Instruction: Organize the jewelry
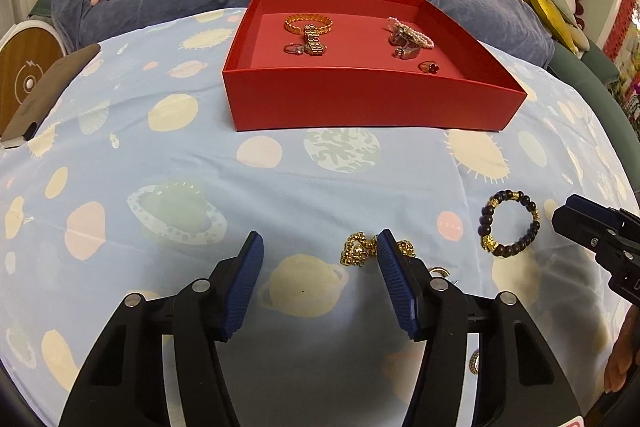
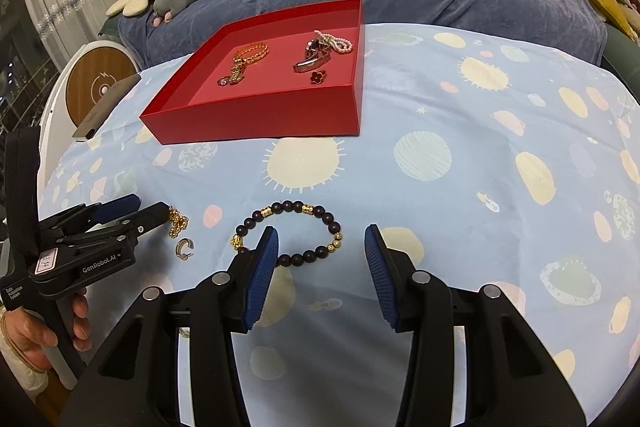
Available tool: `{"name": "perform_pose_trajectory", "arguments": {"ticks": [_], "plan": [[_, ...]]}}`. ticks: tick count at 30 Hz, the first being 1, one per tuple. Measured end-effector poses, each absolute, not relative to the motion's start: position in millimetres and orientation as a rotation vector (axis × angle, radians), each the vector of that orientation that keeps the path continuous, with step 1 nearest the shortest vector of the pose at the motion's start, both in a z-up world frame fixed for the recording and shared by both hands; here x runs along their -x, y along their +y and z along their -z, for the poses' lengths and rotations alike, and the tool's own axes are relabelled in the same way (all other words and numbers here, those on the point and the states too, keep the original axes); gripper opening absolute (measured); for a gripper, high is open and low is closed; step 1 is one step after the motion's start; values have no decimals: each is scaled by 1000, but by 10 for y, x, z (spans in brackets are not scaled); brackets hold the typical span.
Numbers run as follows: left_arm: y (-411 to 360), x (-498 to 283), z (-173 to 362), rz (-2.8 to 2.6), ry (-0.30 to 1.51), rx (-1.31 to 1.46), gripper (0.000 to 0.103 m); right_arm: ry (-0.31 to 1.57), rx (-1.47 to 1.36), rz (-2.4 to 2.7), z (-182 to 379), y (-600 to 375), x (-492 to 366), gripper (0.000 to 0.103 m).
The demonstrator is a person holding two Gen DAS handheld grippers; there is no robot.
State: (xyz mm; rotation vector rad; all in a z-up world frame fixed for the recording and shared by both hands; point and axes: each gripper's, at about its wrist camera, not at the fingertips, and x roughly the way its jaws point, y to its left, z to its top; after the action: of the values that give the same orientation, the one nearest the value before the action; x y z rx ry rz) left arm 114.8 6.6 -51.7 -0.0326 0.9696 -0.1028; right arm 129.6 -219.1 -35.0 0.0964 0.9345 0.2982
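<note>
Nearest, the left tongs (image 1: 320, 259) stand open and empty above the bed (image 1: 280, 187), a gold chain (image 1: 356, 251) at their right tip. The right tongs (image 2: 320, 247), also open and empty, straddle a dark bead bracelet (image 2: 292, 231). Beyond, a red box (image 1: 360, 99) holds more jewelry.

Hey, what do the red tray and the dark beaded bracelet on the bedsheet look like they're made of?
Red tray: probably rigid cardboard or paperboard with a matte finish; the walls are thin, flat and sharp-edged with no shine.

Dark beaded bracelet: round, dark brown, softly glossy beads, likely polished wood or stone, which one is unclear. The gold-coloured spacers between them glint like metal, possibly plated.
</note>
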Motion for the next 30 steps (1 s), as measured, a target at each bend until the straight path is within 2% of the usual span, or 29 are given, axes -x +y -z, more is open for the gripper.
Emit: {"name": "perform_pose_trajectory", "arguments": {"ticks": [5, 8, 11, 12, 13, 20, 30], "plan": [[22, -1127, 523, 104, 947, -5, 46, 947, -100, -295, 394, -2212, -1319, 43], [1, -1111, 521, 115, 934, -16, 34, 953, -95, -297, 419, -2197, -1324, 43], [-46, -1087, 516, 142, 928, -30, 18, 955, -90, -301, 427, -2168, -1328, 43], [-63, -1081, 514, 156, 929, -32, 9, 957, -90, -304, 430, -2162, -1332, 43], [-78, -1077, 511, 165, 931, -31, 6, 958, -89, -305, 432, -2153, -1332, 43], [29, -1081, 462, 197, 957, 62, 5, 956, -93, -314, 423, -2125, -1360, 43], [169, -1009, 72, 219, 885, 152, 4, 970, -94, -313, 481, -2079, -1428, 43]]}}
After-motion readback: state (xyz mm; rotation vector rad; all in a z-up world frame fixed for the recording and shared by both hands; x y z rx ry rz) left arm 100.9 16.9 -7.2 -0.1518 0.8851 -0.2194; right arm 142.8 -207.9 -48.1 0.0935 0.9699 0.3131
